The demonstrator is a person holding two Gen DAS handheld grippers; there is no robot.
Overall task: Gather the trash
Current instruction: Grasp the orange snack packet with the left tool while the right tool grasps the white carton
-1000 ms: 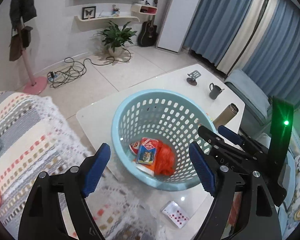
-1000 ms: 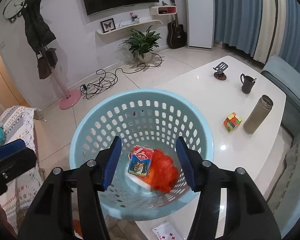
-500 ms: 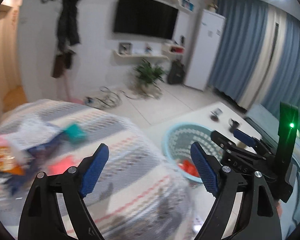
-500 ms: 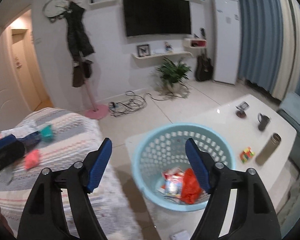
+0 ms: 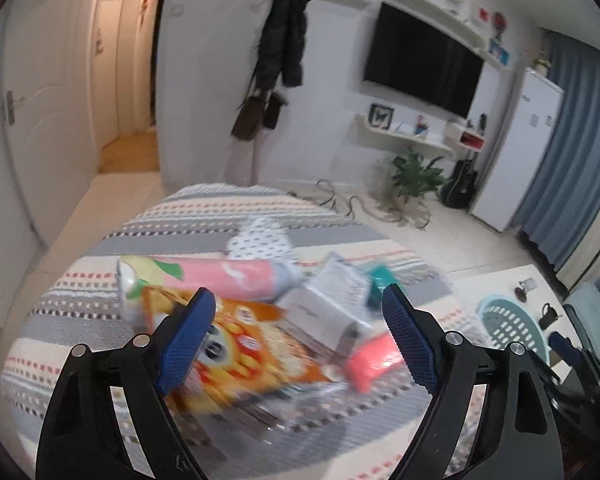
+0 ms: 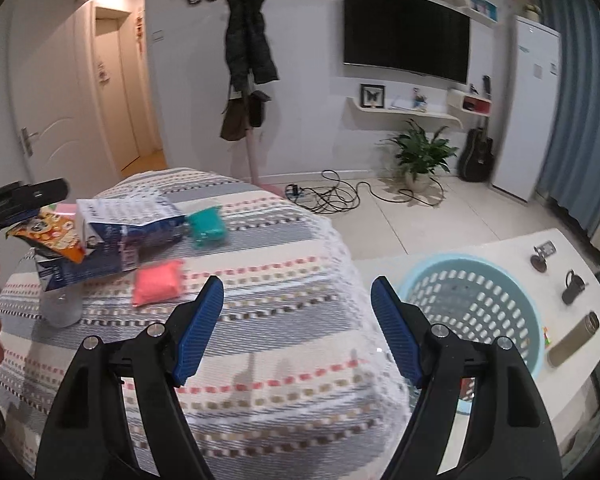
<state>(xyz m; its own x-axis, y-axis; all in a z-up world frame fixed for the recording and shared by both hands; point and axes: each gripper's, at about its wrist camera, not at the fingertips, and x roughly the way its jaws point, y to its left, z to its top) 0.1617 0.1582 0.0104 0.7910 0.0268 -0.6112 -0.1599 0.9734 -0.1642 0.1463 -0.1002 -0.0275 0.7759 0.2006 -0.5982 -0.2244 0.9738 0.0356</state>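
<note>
Left wrist view first: my left gripper (image 5: pixel 294 338) is wide open with nothing in it, hanging right over the orange snack bag (image 5: pixel 236 354), and everything there is smeared, so I'm guessing it's mid-swing. A second ago both claws were parked over the blue basket (image 6: pixel 476 316) looking at the wrappers already in it; now they've swung round to the striped blanket (image 6: pixel 260 320), so I'd say the last drop is done and the next pickup is starting. My right gripper (image 6: pixel 296 330) is just as open and empty, over bare blanket with no trash under it. Just past the left claw sit a red pouch (image 5: pixel 374 360), a white-and-blue paper bag (image 5: pixel 328 300), a pink tube-shaped pack (image 5: pixel 220 276) and a teal pouch (image 5: pixel 380 280), all bunched together. The basket sits off to the right on the white table (image 6: pixel 580 360) with a flask (image 6: pixel 572 340) and a mug (image 6: pixel 574 286). Further back there's tiled floor, a cable tangle, a potted plant (image 6: pixel 420 152), a coat rack and the TV.
</note>
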